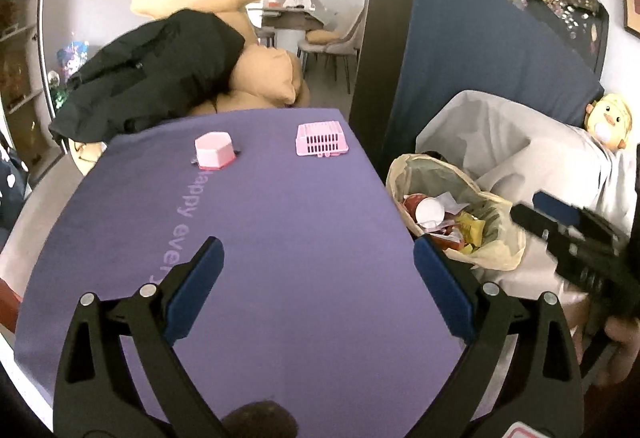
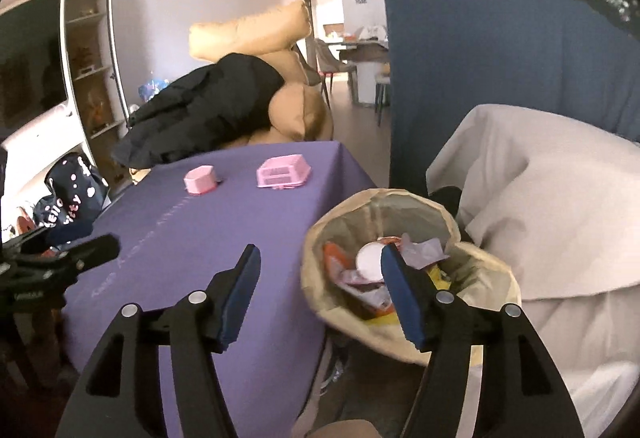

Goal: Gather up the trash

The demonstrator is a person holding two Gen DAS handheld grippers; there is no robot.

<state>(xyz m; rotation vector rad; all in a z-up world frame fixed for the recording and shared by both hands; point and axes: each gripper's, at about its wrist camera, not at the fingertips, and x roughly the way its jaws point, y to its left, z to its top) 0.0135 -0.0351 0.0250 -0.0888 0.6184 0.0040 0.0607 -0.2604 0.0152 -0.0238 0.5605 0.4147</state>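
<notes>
A bin lined with a yellowish bag (image 1: 496,238) (image 2: 400,206) stands right of the purple-clothed table (image 1: 260,238) (image 2: 208,238). Inside it lie wrappers, a white round lid (image 1: 429,209) (image 2: 370,261) and yellow packets. My left gripper (image 1: 318,258) hangs open over the table's near part, nothing between its blue pads. My right gripper (image 2: 320,270) is open at the table's right edge, its right finger over the bin's mouth, and holds nothing. In the left wrist view the right gripper (image 1: 576,246) shows blurred beside the bin.
A pink hexagonal box (image 1: 214,150) (image 2: 199,179) and a pink slotted basket (image 1: 321,139) (image 2: 283,171) sit at the table's far end. A black jacket (image 1: 148,74) on tan cushions lies behind. A blue panel (image 1: 480,70) and a grey-covered seat (image 2: 540,218) stand to the right.
</notes>
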